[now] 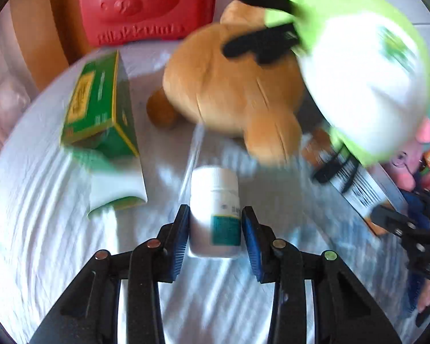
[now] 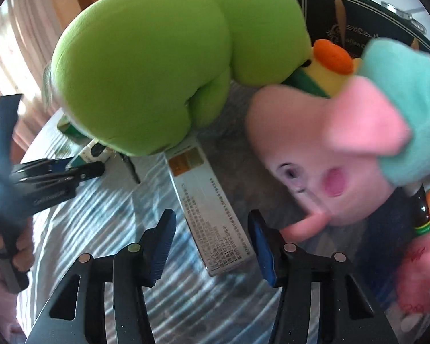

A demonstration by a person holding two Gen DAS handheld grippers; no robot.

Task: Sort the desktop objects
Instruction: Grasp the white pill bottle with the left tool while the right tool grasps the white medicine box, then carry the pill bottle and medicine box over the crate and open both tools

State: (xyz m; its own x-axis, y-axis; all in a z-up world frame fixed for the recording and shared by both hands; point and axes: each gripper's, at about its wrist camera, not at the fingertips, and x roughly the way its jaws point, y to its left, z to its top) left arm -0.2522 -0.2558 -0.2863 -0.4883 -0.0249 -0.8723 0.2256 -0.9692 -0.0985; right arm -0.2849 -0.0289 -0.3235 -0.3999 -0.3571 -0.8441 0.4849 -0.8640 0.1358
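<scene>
- Left wrist view: the left gripper (image 1: 215,240) points down at a white cloth (image 1: 43,229) covering the table. A white pill bottle (image 1: 215,212) with a teal label stands between its two blue-padded fingers (image 1: 179,246).
- The left pad touches the bottle's side; the right pad sits just beside it with a thin gap that the blur leaves unclear, so whether the grip is already firm I cannot tell.
- A green carton (image 1: 100,109) with its end flap open lies to the left of the bottle, apart from it.
- A brown plush toy (image 1: 229,86) lies beyond the bottle, and a green-and-white plush (image 1: 358,71) lies over its right side. A red moulded case (image 1: 146,5) with a bear face stands at the back.
- Right wrist view: the right gripper (image 2: 212,243) hangs released, its fingers (image 2: 162,246) spread on either side of a long grey box (image 2: 212,215) printed with text, neither pad touching it.
- The box lies flat on the cloth, its far end tucked under the green plush.
- A pink plush pig (image 2: 329,154) in a teal garment lies just right of the box.
- The left gripper shows at the left edge, held in a hand (image 2: 20,252).
</scene>
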